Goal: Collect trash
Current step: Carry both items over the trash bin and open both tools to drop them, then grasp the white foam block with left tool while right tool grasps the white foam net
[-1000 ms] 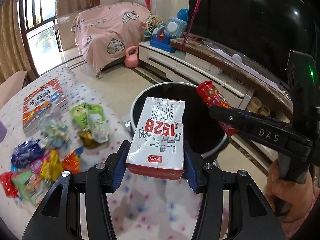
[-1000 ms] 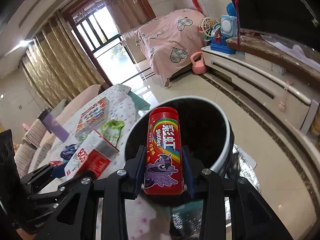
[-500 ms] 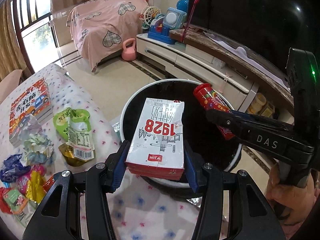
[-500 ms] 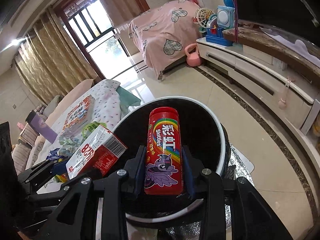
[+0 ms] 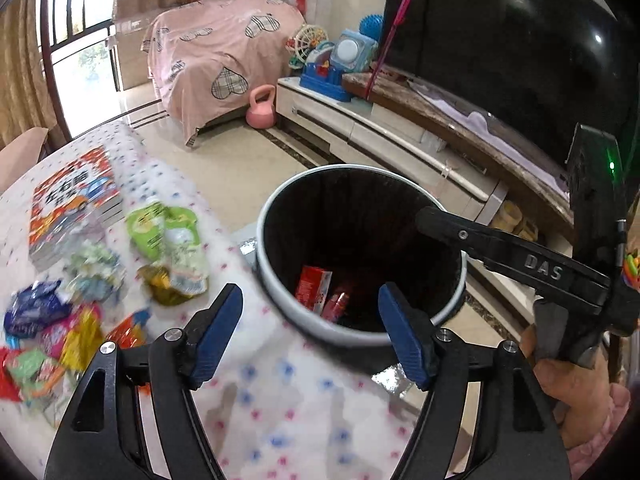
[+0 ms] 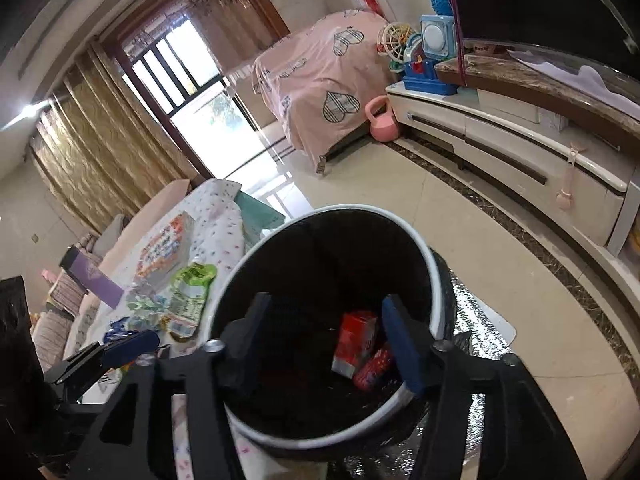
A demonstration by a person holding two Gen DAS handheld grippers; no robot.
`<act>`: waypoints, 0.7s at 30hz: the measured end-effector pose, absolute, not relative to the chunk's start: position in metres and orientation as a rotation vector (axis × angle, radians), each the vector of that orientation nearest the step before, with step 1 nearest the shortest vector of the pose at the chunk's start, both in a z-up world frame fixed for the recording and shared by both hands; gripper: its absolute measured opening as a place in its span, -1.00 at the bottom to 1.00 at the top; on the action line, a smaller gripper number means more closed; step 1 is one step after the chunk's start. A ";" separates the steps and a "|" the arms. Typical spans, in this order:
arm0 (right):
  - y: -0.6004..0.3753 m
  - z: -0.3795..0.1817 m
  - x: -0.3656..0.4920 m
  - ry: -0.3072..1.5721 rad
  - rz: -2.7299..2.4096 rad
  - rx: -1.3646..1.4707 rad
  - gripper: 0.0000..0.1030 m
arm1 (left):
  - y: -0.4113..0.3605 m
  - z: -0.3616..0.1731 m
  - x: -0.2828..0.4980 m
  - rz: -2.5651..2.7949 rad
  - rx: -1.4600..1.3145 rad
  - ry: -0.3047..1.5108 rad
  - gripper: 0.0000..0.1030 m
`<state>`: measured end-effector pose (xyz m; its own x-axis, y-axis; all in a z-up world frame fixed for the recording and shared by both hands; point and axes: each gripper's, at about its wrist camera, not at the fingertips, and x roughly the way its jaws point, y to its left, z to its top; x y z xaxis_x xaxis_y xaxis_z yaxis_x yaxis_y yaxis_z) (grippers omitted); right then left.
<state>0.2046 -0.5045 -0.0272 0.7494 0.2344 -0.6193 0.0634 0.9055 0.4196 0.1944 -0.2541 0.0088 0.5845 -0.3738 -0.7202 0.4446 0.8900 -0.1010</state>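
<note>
Black-lined bin [image 5: 456, 300], red carton [image 5: 314, 286] and red tube [image 5: 338, 306] inside

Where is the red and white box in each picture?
Left wrist view: the box lies inside the bin, low centre, between the open left gripper's fingers.
Right wrist view: the box lies in the bin, lower centre-right.
Shared landmark: the bin's white rim.

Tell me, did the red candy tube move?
Yes. The red candy tube dropped from the right tool into the bin, beside the carton.
</note>
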 end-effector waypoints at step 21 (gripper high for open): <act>-0.395 -0.026 0.124 0.682 0.236 0.412 0.84 | -0.096 -0.008 0.115 -0.302 -0.100 0.824 0.48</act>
<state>0.1242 -0.3948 -0.0259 0.7540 0.3422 -0.5607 -0.0769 0.8937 0.4420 0.1146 -0.0958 -0.0077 0.6391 -0.3028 -0.7070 0.2257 0.9526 -0.2039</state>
